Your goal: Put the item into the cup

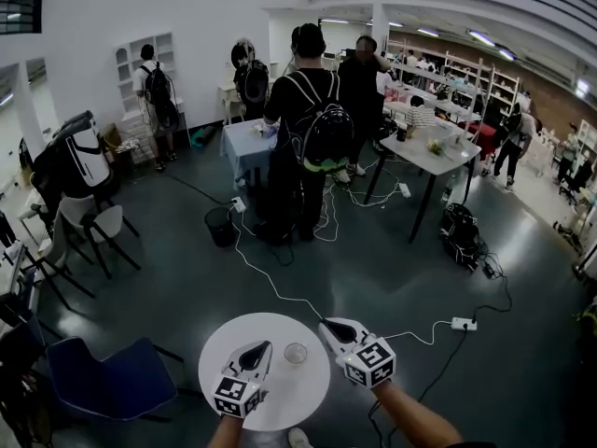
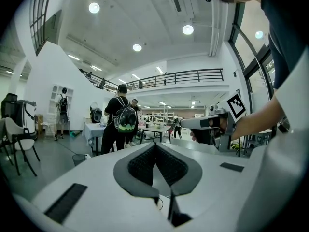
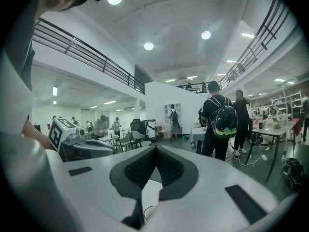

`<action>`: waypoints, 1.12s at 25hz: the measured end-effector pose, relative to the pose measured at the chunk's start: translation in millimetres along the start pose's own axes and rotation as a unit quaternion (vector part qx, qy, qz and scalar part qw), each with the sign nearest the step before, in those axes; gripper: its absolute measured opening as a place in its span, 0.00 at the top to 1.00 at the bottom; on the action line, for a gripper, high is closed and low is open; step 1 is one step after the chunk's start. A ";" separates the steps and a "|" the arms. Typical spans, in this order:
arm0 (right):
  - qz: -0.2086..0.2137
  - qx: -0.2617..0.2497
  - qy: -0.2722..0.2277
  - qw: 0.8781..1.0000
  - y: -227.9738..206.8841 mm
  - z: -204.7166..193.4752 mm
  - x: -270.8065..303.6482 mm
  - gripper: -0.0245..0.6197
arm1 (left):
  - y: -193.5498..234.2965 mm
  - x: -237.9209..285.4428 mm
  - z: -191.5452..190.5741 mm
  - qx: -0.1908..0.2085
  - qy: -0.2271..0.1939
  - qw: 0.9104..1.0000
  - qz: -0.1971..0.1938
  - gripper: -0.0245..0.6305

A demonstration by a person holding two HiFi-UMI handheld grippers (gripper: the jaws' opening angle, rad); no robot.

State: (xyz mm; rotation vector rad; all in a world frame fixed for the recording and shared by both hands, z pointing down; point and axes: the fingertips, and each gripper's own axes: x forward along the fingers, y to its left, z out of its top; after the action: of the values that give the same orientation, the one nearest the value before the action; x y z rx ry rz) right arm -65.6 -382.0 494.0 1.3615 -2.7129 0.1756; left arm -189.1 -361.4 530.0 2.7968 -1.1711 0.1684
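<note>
A small clear cup stands upright on the round white table at the bottom of the head view. My left gripper hovers just left of the cup, jaws together with nothing between them. My right gripper is up and to the right of the cup, also shut and empty. In the left gripper view the shut jaws point into the room, with the right gripper off to the right. In the right gripper view the closed jaws show the left gripper at left. No loose item is visible.
A blue chair stands left of the table. A white cable and power strip lie on the dark floor to the right. Several people stand farther back by tables, near a black bin.
</note>
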 end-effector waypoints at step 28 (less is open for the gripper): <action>0.026 -0.005 -0.011 1.000 9.4 -5.3 -155.6 0.94 | -154.1 -38.7 18.5 -0.011 -0.014 0.999 0.033 0.94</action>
State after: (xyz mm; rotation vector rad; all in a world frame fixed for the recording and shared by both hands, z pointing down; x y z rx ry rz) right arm 19.7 -252.6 476.6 1.2993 -2.7646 0.1526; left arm -104.8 -229.3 497.9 2.7514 -1.2656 0.1199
